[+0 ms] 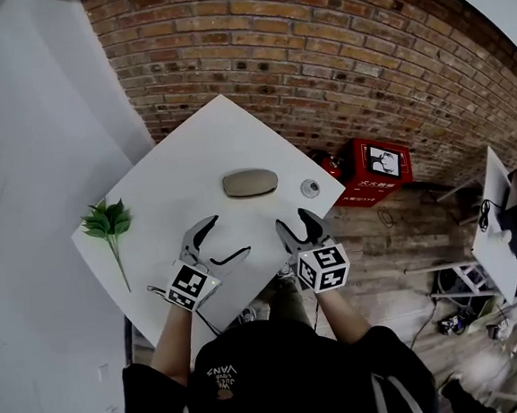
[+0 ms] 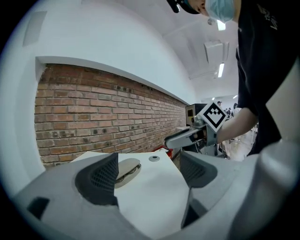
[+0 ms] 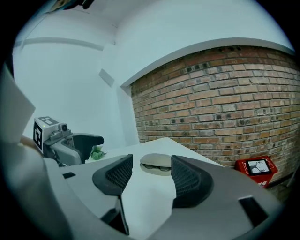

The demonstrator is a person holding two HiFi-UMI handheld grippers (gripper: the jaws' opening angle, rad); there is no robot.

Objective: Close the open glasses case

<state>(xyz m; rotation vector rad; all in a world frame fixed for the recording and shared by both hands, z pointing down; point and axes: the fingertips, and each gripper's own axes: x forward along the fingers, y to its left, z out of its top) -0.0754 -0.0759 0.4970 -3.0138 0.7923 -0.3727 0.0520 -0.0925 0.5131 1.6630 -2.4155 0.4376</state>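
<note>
The tan oval glasses case [image 1: 249, 183] lies on the white table [image 1: 167, 187], toward its far side. In the gripper views the case [image 3: 156, 163] [image 2: 127, 169] has its lid slightly ajar, with glasses showing in the gap. My left gripper [image 1: 228, 236] hovers short of the case, jaws open and empty [image 2: 149, 180]. Beside it, also short of the case, my right gripper [image 1: 294, 220] is open with nothing between its pads [image 3: 149, 178]. Neither gripper touches the case.
A small round grey object [image 1: 309, 188] sits on the table to the right of the case. A green leafy sprig [image 1: 107, 221] lies near the table's left edge. A red box [image 1: 374, 171] stands on the floor by the brick wall.
</note>
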